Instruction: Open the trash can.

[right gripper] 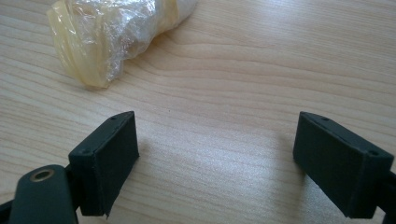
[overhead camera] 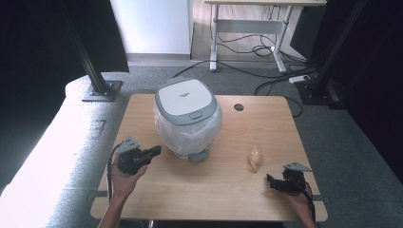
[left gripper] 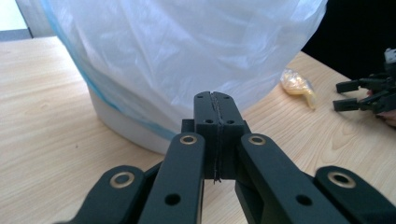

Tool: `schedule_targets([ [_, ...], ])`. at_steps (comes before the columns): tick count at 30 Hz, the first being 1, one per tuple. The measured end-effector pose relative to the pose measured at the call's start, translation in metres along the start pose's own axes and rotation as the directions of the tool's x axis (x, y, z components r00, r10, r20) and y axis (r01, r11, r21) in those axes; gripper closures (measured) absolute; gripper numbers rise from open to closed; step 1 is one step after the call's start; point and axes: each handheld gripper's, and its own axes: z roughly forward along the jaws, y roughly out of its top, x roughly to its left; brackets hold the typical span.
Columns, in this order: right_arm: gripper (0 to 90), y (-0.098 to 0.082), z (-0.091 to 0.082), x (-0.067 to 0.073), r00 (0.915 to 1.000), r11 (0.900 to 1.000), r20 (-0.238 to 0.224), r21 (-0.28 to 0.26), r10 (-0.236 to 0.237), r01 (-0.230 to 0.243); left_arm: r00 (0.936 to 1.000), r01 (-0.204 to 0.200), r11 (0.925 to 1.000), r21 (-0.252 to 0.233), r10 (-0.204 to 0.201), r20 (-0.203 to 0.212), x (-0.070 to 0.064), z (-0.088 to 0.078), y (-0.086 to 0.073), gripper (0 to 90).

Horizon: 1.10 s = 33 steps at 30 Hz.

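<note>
Grey carpet and a tangle of cables fill the top of the high view, and below them a pale wooden counter (overhead camera: pixel 142 118) takes up the middle of the frame. At its centre stands a white bin (overhead camera: pixel 187 118) with a grey-rimmed lid and a clear plastic liner bulging round its sides.

From the lower left a forearm comes up, its hand wrapped round the left gripper (overhead camera: pixel 153 152), which lies roughly level and points right toward the bin's base, just short of it. At the lower right, the right gripper (overhead camera: pixel 272 182) sits low by the counter's near edge, pointing left.

A yellowish wrapped packet (overhead camera: pixel 255 158) lies on the counter between the bin and the right gripper, near the latter.

Seen from the left gripper view, its jaws are pressed together with nothing between them, the liner looming close behind. Over in the right gripper view, those jaws stand wide apart over bare wood, the packet (right gripper: pixel 109 35) in the upper left, untouched.
</note>
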Motion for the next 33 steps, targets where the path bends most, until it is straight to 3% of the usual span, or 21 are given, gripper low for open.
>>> schedule_targets([
  [9,13.7,0.0,0.0,0.001,1.0,1.0,0.005,0.0,0.004,-0.004,0.9991,-0.017,0.9991,-0.038,0.018,0.039,-0.004,-0.005,0.024,89.9],
  [33,13.7,0.0,0.0,0.001,1.0,1.0,0.008,-0.001,0.005,-0.005,0.9958,-0.041,0.9951,-0.09,0.048,0.078,-0.02,-0.009,0.068,89.9],
])
